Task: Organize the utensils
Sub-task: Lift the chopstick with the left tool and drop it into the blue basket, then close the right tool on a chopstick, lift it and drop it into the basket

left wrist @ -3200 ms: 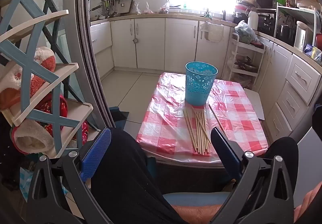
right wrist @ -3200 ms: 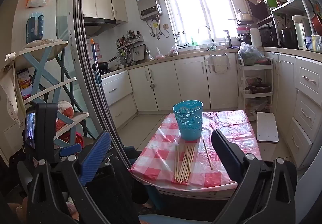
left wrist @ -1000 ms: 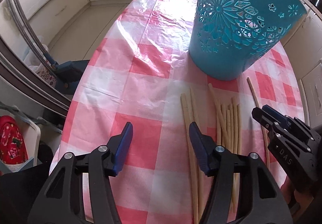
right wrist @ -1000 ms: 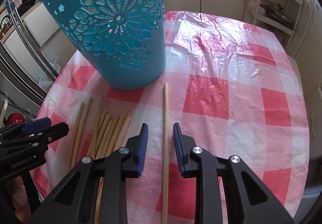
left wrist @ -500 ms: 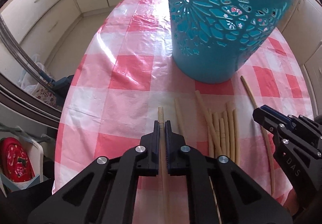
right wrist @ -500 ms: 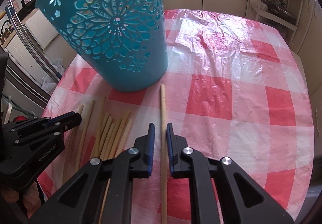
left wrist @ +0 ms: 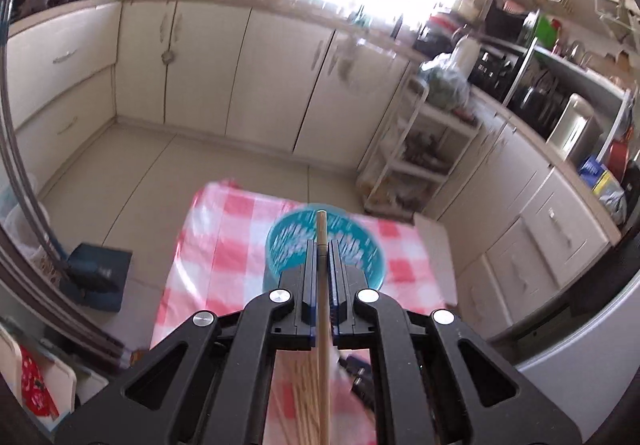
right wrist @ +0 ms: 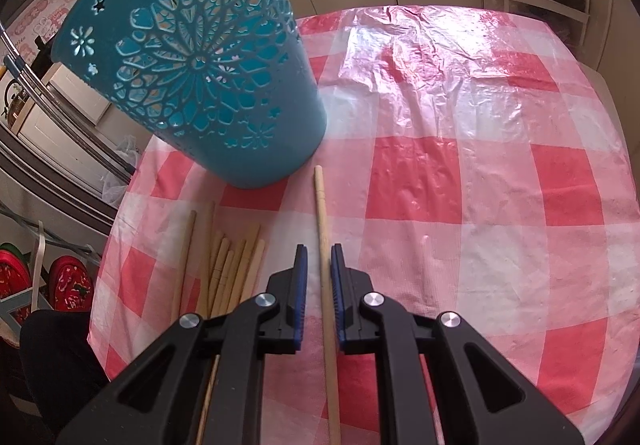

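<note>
Left stick lifted above the bin; right stick framed on the table.

I see the table (right wrist: 460, 181) under its red-check cloth, with the bin (right wrist: 200, 77) at 10 o'clock in my right view. The loose sticks (right wrist: 228, 265) lie at 7 o'clock below the bin, one lone stick (right wrist: 322, 229) just right of them. My right gripper (right wrist: 319, 261) is narrowly parted, its pads flanking that stick without touching it. My left gripper (left wrist: 321, 257) is clamped tight on another stick (left wrist: 322, 305), raised high, its tip over the bin's (left wrist: 280, 245) open mouth at 12 o'clock.
</note>
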`<state>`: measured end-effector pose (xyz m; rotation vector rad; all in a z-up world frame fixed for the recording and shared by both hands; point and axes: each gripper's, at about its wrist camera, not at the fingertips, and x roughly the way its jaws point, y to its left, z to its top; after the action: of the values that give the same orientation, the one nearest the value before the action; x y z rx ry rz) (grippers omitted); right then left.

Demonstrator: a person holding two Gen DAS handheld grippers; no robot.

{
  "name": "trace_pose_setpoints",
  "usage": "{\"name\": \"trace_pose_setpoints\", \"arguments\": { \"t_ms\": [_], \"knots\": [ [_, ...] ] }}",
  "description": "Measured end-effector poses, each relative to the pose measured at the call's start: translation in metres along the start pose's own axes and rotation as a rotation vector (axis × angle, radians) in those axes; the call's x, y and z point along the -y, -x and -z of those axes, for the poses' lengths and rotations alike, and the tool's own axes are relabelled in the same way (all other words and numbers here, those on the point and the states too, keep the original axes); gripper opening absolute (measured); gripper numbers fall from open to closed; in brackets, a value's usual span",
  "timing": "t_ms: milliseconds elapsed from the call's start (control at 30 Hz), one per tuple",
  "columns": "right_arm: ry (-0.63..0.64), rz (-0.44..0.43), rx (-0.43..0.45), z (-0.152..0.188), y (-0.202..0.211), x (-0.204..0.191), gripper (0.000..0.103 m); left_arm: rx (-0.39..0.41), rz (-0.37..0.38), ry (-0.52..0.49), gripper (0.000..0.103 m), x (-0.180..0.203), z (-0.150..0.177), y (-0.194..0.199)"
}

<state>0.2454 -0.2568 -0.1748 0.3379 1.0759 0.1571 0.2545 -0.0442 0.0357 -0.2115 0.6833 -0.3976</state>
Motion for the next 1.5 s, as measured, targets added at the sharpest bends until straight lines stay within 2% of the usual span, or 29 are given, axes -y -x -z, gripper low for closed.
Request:
{"name": "trace_pose_setpoints", "arguments": {
  "t_ms": [133, 200, 333, 400, 567, 800, 833, 900, 967, 1067, 1100, 1167, 1267, 1433, 1500],
  "knots": [
    [0.012, 0.004, 0.008, 0.003, 0.001, 0.001, 0.013, 0.204, 0.002, -0.046, 0.005, 0.035, -0.046, 0.002],
    [0.015, 0.002, 0.010, 0.004, 0.002, -0.002, 0.013, 0.293, -0.044, -0.063, 0.005, 0.046, -0.059, -0.014],
    [0.029, 0.004, 0.016, 0.006, 0.002, -0.003, 0.013, 0.354, -0.141, -0.036, 0.005, 0.049, -0.067, -0.064],
    [0.034, 0.006, 0.017, 0.006, 0.001, -0.005, 0.013, 0.345, -0.178, -0.034, 0.005, 0.049, -0.061, -0.087],
    [0.031, -0.006, 0.009, 0.004, 0.001, -0.003, 0.013, 0.256, -0.240, -0.052, 0.005, 0.036, -0.033, -0.127],
    [0.050, -0.008, 0.005, 0.003, 0.002, -0.002, 0.013, 0.111, -0.303, -0.115, 0.007, 0.020, 0.003, -0.142],
    [0.062, 0.000, 0.007, 0.003, 0.001, -0.005, 0.013, 0.099, -0.303, -0.116, 0.010, 0.016, 0.007, -0.136],
    [0.094, 0.021, 0.015, 0.004, 0.001, -0.009, 0.013, 0.076, -0.317, -0.119, 0.023, 0.011, 0.014, -0.130],
    [0.134, 0.056, 0.028, 0.006, 0.000, -0.014, 0.010, 0.080, -0.336, -0.121, 0.049, 0.006, 0.022, -0.115],
    [0.165, 0.083, 0.040, 0.008, 0.000, -0.016, 0.006, 0.091, -0.344, -0.118, 0.061, -0.005, 0.034, -0.086],
    [0.149, 0.071, 0.032, 0.008, 0.001, -0.014, 0.006, 0.094, -0.343, -0.116, 0.064, -0.010, 0.038, -0.076],
    [0.085, 0.015, 0.013, 0.010, 0.008, -0.004, 0.006, 0.113, -0.355, -0.112, 0.075, -0.020, 0.050, -0.056],
    [-0.014, -0.087, 0.035, 0.014, 0.036, 0.010, 0.006, 0.138, -0.376, -0.100, 0.081, -0.040, 0.067, -0.034],
    [-0.124, -0.255, 0.168, 0.012, 0.104, 0.016, 0.006, 0.090, -0.409, -0.033, 0.082, -0.083, 0.096, -0.031],
    [-0.116, -0.284, 0.222, 0.005, 0.127, 0.006, 0.006, 0.066, -0.412, -0.004, 0.082, -0.094, 0.104, -0.035]
  ]
}}
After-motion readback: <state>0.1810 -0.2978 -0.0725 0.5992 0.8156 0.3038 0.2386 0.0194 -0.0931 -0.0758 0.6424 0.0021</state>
